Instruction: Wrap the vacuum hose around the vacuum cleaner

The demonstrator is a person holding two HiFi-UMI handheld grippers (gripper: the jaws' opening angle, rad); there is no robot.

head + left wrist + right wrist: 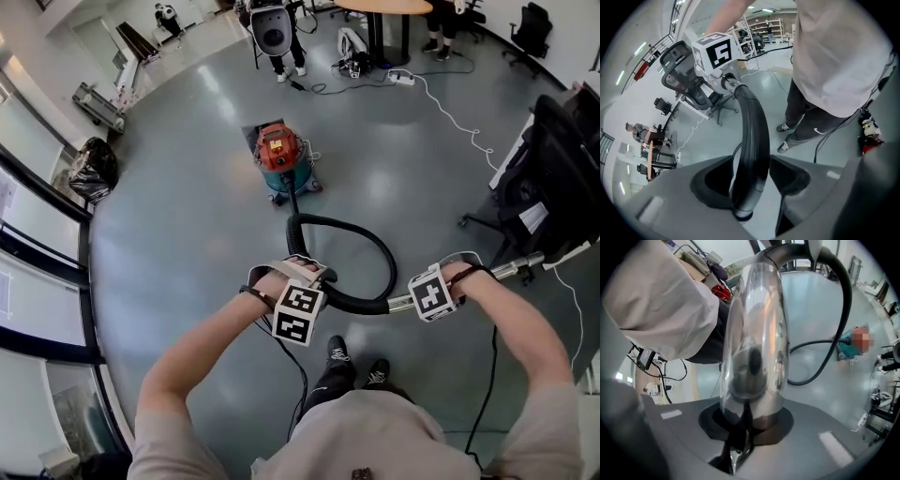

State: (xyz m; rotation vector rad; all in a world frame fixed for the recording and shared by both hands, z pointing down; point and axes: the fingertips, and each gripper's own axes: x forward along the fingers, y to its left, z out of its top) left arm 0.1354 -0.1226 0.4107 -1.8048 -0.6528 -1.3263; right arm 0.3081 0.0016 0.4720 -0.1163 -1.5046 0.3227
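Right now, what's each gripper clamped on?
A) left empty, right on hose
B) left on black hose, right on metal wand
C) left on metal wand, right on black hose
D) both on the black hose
B: each gripper's own view shows it, the left gripper shut on the black hose, the right gripper on the metal wand.

The left tongs clamp the black hose.

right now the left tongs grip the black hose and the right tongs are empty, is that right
Not quite: the right tongs are not empty. The right gripper view shows them shut on the shiny chrome metal tube. The left tongs do grip the black flexible vacuum hose, as you said.
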